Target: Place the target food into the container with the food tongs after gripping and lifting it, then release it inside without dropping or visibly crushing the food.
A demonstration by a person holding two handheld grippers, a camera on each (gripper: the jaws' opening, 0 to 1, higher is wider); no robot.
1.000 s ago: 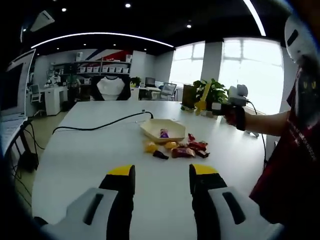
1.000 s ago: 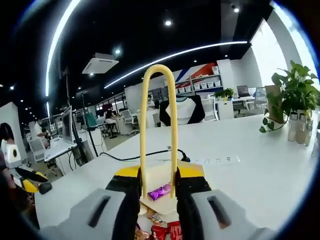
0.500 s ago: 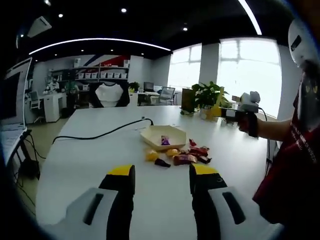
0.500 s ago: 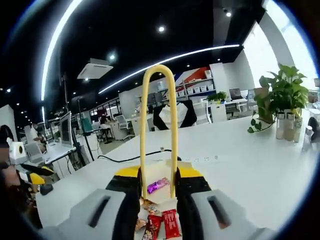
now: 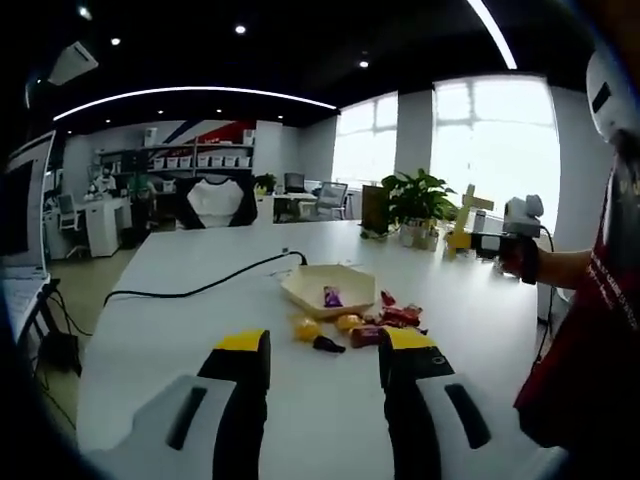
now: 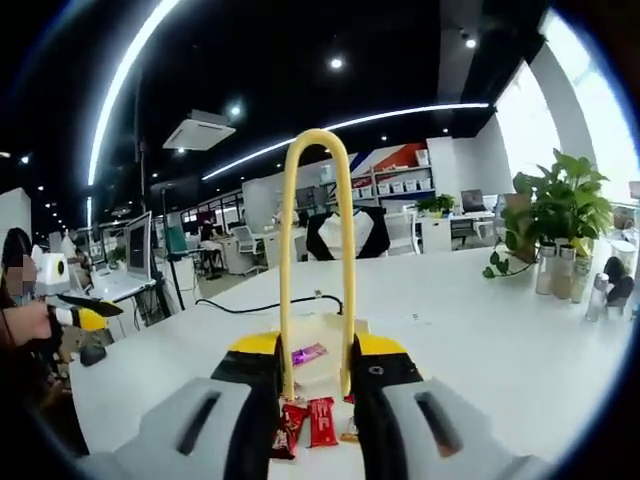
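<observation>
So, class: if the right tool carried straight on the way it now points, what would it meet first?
Probably the red wrapped snacks on the table just ahead of the right tool and its yellow tongs; the container with the purple candy lies beyond. Depth is hard to judge.

The left gripper view looks forward from low over the near end of the white table (image 5: 160, 330), facing the shelving wall and windows, with the cream container (image 5: 328, 289) and loose sweets at middle distance. The right gripper view looks from another side of the table (image 6: 480, 340), nearer to the container (image 6: 318, 345), just past its jaws. Both views share the container, the sweets and the black cable (image 5: 200, 288)
</observation>
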